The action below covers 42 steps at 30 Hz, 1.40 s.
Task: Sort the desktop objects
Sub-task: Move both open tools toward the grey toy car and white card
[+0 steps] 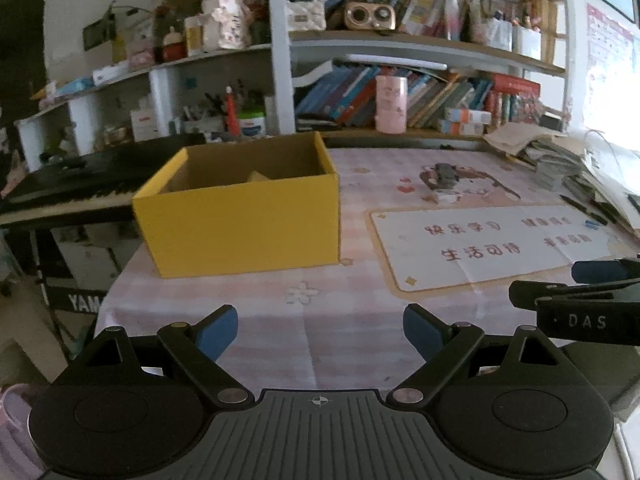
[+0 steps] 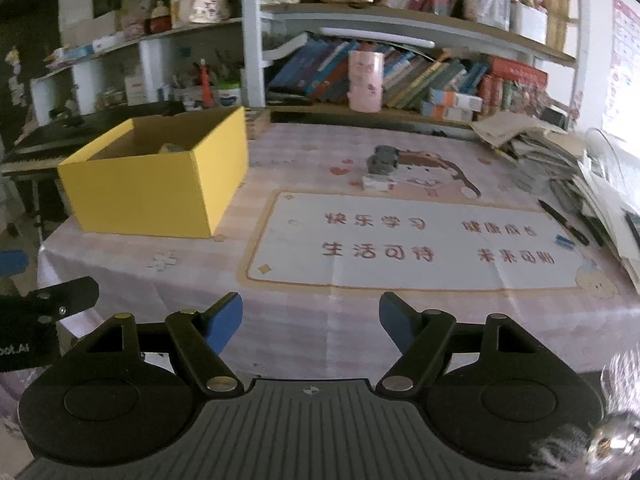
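A yellow open box [image 1: 240, 224] [image 2: 156, 196] stands on the left part of the pink checked tablecloth [image 1: 352, 320], with something small lying inside it. Farther back in the middle lie a grey object [image 2: 383, 160] [image 1: 445, 174] and a small white block [image 2: 375, 183]. A black pen [image 2: 562, 222] and a small blue piece [image 2: 565, 241] rest at the right. My left gripper [image 1: 320, 334] hovers open over the near table edge, nothing between its blue pads. My right gripper [image 2: 311, 322] is open too, empty, above the near edge; its side shows in the left wrist view [image 1: 576, 300].
A printed mat [image 2: 416, 244] with red characters covers the table's middle. Stacked papers and books [image 2: 560, 160] crowd the right side. Shelves with books and a pink cup [image 2: 365, 80] rise behind. A black keyboard [image 1: 68, 192] stands left of the table.
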{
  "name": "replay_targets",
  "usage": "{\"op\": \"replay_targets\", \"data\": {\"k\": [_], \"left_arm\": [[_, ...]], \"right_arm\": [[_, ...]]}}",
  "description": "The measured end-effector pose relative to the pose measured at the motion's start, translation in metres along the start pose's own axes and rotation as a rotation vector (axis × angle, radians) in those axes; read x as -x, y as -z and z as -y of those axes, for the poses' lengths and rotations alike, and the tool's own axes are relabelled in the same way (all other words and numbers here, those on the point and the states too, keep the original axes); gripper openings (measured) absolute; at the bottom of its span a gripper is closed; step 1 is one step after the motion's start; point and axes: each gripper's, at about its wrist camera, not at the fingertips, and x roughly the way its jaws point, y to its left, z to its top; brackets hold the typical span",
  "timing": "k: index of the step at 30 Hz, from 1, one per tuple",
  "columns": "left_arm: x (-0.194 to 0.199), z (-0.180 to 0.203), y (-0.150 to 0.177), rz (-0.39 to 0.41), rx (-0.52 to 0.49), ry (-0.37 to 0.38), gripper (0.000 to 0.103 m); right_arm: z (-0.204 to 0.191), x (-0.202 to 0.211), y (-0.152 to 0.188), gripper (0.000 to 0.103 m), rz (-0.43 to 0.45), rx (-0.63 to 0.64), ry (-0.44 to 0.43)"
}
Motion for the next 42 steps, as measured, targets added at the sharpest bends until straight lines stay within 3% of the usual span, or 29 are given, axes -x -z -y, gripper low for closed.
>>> {"op": "replay_targets", "data": {"k": [24,42], "left_arm": [[-0.059,0.08,-0.032,-0.04,-0.115,0.166,0.092],[-0.126,0.137,-0.063,-0.102,-0.143,0.173,0.092]], "right_arm": [[0.08,-0.025,-0.009,0.074,-0.053,-0.095,0.13],[0.143,-0.082,-0.037,0.074,-0.125,-0.128,0.097]]}}
